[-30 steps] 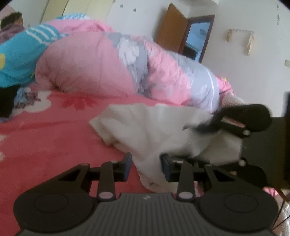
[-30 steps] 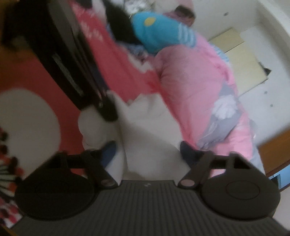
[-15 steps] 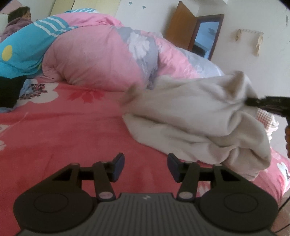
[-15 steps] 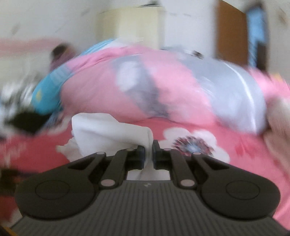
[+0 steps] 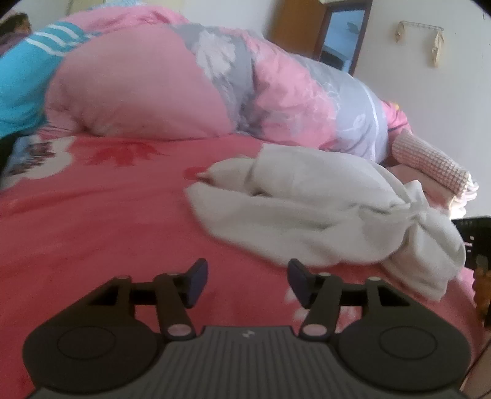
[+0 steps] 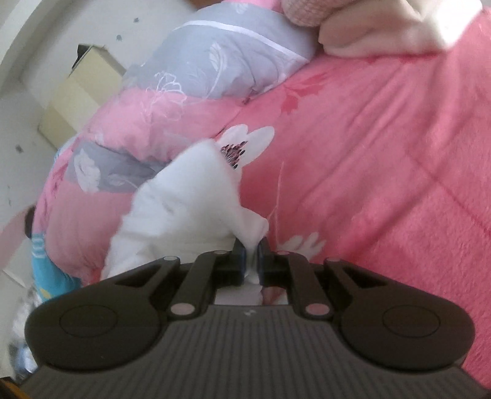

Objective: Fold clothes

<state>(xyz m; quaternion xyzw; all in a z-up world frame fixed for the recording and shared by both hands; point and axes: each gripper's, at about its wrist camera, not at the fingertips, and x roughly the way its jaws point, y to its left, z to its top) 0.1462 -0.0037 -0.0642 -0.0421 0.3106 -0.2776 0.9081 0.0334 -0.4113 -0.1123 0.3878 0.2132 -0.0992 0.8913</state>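
Note:
A crumpled white garment (image 5: 322, 221) lies in a heap on the pink flowered bedspread (image 5: 92, 214), right of centre in the left wrist view. My left gripper (image 5: 247, 277) hovers just short of its near edge; its jaws are opening and hold nothing. In the right wrist view my right gripper (image 6: 251, 259) is shut on a bunched corner of the white garment (image 6: 190, 202), which trails off up and to the left over the bedspread (image 6: 383, 153). A dark part of the right gripper (image 5: 474, 242) shows at the right edge of the left wrist view.
A big pink and grey quilt (image 5: 184, 83) is heaped along the back of the bed. A person in a turquoise top (image 5: 21, 79) lies at the far left. A pink checked cloth (image 5: 429, 159) and folded pale fabric (image 6: 383, 33) sit near the garment. A wooden door (image 5: 294, 24) stands behind.
The right gripper closed on the white garment and swung it across the bed, rolling as it went. The left gripper let go, opened wider and backed away; the garment now lies lower.

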